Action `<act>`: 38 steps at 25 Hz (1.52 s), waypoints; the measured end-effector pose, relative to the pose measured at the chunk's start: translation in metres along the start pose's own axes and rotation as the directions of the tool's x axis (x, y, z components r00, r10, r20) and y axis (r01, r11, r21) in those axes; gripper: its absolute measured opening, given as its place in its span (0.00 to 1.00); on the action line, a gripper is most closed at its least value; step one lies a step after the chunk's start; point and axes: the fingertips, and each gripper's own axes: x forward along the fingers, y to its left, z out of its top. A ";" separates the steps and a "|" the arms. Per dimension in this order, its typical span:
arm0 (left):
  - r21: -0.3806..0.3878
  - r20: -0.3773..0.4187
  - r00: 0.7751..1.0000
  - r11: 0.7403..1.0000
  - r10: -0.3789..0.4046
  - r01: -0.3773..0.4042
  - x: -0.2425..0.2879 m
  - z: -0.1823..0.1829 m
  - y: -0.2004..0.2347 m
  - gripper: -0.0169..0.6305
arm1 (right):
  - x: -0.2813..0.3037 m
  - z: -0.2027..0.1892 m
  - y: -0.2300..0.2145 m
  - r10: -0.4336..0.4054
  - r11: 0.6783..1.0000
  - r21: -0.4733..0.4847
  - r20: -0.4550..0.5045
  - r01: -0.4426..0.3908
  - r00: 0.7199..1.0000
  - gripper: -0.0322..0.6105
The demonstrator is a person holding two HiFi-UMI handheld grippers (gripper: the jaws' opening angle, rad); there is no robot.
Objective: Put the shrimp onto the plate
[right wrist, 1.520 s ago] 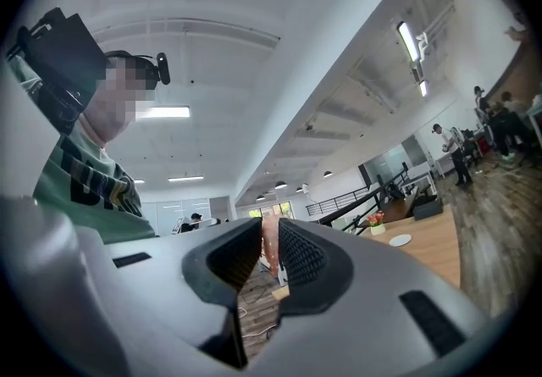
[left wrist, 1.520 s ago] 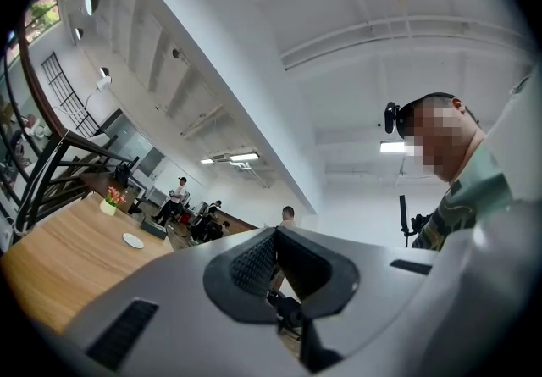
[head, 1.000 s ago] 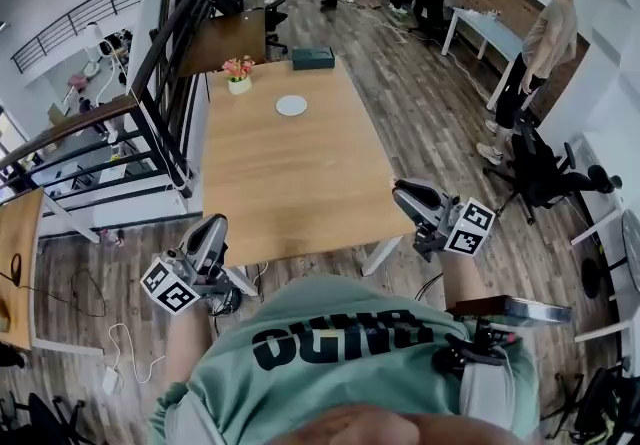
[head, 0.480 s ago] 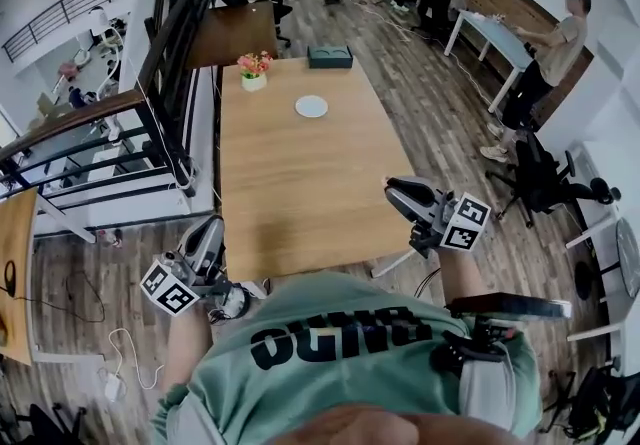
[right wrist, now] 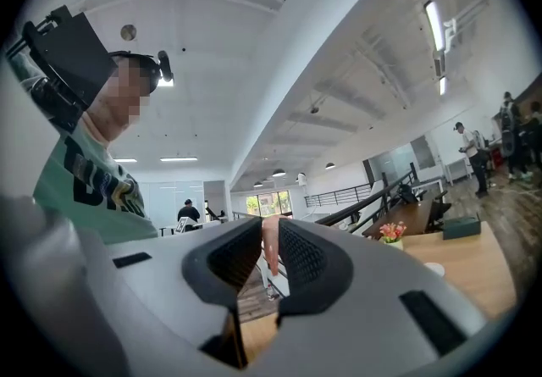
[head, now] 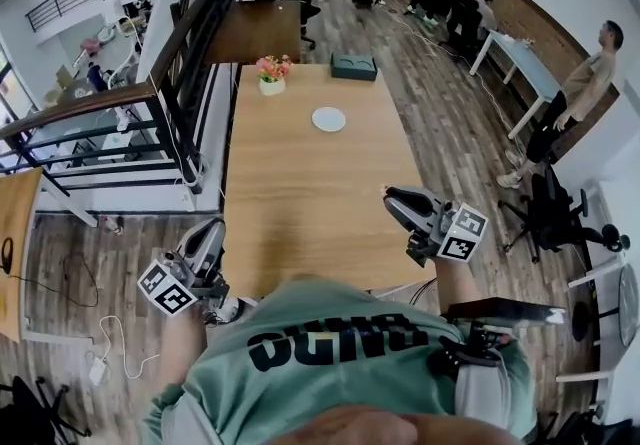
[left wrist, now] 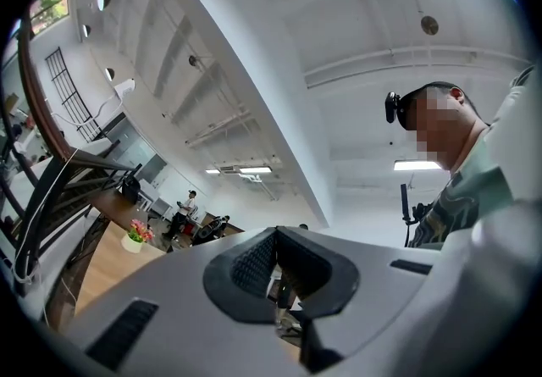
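One pink shrimp (right wrist: pixel 269 246), mostly hidden, tight between right gripper (head: pixel 389 196) jaws; left gripper (left wrist: pixel 273 236) jaws together, empty.

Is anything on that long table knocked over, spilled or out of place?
Nothing stands out. The plate lies flat on the wooden table, the flower pot stands upright, and the dark box sits beside it. The right gripper pinches a small pink piece, probably the shrimp.
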 end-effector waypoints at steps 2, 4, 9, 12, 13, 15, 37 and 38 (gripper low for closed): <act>0.019 -0.009 1.000 1.000 0.020 -0.020 0.020 -0.006 -0.003 0.03 | -0.004 -0.001 -0.024 0.032 0.999 0.018 0.010 -0.032 0.999 0.15; 0.045 -0.011 0.999 0.998 0.049 -0.048 0.045 -0.011 -0.001 0.03 | -0.005 -0.001 -0.056 0.069 0.997 0.029 0.026 -0.070 0.997 0.16; 0.069 -0.029 0.991 0.989 0.132 -0.130 0.130 -0.022 0.005 0.03 | -0.012 0.015 -0.159 0.143 0.986 0.074 0.060 -0.148 0.988 0.16; 0.039 -0.064 0.983 0.985 0.170 -0.167 0.166 -0.040 0.008 0.03 | -0.021 0.009 -0.203 0.157 0.980 0.111 0.082 -0.165 0.984 0.16; 0.024 -0.083 0.981 0.985 0.175 -0.173 0.178 -0.050 0.010 0.03 | -0.025 0.004 -0.217 0.156 0.978 0.125 0.089 -0.167 0.984 0.16; 0.012 -0.126 0.976 0.984 0.180 -0.180 0.206 -0.068 0.016 0.03 | -0.030 -0.007 -0.249 0.154 0.975 0.147 0.103 -0.168 0.983 0.16; -0.208 -0.235 0.972 0.978 -0.016 -0.034 0.234 -0.135 0.100 0.03 | 0.005 -0.102 -0.297 0.014 0.961 0.274 0.016 -0.018 1.000 0.16; -0.216 -0.226 0.974 0.976 -0.032 -0.018 0.221 -0.130 0.111 0.03 | 0.016 -0.100 -0.287 -0.007 0.966 0.260 -0.005 0.008 1.000 0.16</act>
